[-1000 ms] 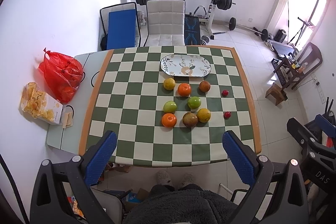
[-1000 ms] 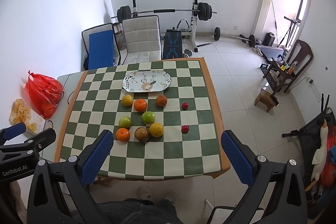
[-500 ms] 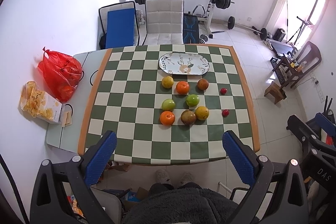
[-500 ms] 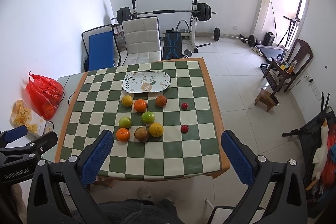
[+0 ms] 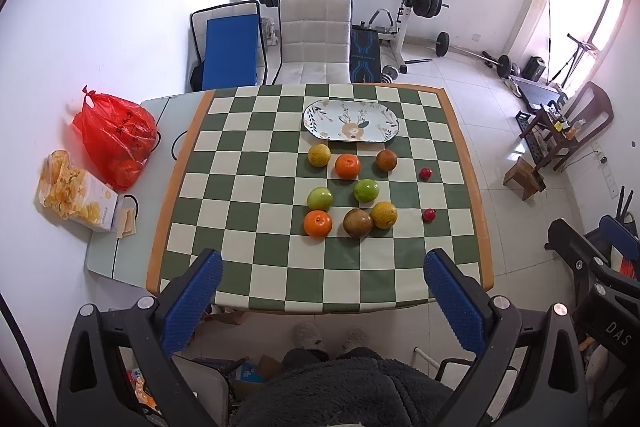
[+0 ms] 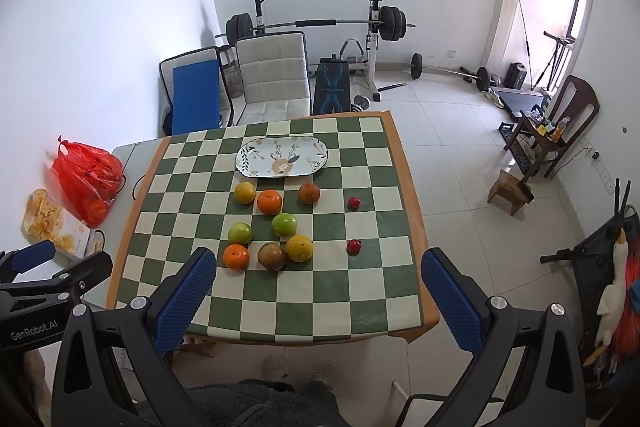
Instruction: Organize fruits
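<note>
Ten smooth round fruits point(image 5: 350, 191) before your glossy oval plate point(image 5: 351, 120), checkered cloth point(image 5: 248, 219); both claws, left gripper point(image 5: 322, 293) and right gripper point(image 6: 318, 291), wide apart, empty

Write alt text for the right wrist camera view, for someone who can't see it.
Seen from above, the open right gripper hangs before a green-and-white checkered table holding loose fruit: two oranges, two green apples, other round fruit, two small red ones. An empty patterned oval plate sits behind them, gym equipment beyond.

2 small red fruits point(image 5: 425, 173) unidentifiable
</note>
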Demonstrator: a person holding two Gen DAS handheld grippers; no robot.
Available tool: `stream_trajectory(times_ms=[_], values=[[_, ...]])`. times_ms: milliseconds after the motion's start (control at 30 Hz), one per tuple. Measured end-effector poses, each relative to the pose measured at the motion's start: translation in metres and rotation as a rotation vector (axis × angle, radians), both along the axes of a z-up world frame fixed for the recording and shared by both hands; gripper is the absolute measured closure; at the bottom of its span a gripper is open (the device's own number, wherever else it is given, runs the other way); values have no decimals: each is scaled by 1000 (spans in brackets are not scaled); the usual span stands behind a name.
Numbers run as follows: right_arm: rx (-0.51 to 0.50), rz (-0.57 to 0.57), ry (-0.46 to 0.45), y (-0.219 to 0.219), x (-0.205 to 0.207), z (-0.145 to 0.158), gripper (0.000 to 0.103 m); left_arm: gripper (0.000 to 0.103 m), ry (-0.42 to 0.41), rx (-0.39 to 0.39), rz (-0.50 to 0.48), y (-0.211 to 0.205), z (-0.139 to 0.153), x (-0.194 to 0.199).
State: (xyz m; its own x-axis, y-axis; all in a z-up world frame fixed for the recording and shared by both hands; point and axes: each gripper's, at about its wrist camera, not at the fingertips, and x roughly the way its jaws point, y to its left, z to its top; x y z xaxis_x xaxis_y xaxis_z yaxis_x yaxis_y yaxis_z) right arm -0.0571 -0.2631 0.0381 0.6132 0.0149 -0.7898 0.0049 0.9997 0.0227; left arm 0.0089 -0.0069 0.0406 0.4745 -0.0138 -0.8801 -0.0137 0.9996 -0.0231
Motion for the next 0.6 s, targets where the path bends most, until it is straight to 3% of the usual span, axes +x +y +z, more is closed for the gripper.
stream_trajectory(times_ms=[267, 367, 467, 600], values=[[14, 1, 1, 2, -1, 6, 0, 0, 0, -7, 6, 1, -2, -2], [70, 5, 9, 0, 6, 0, 0, 0, -26, 4, 59, 3, -6, 9], [162, 31, 61, 2, 24, -20, 0, 0, -44, 89, 137, 5, -31, 26], [232, 58, 157, -7, 54, -70, 0, 0, 8, 194, 196, 12, -71, 59]])
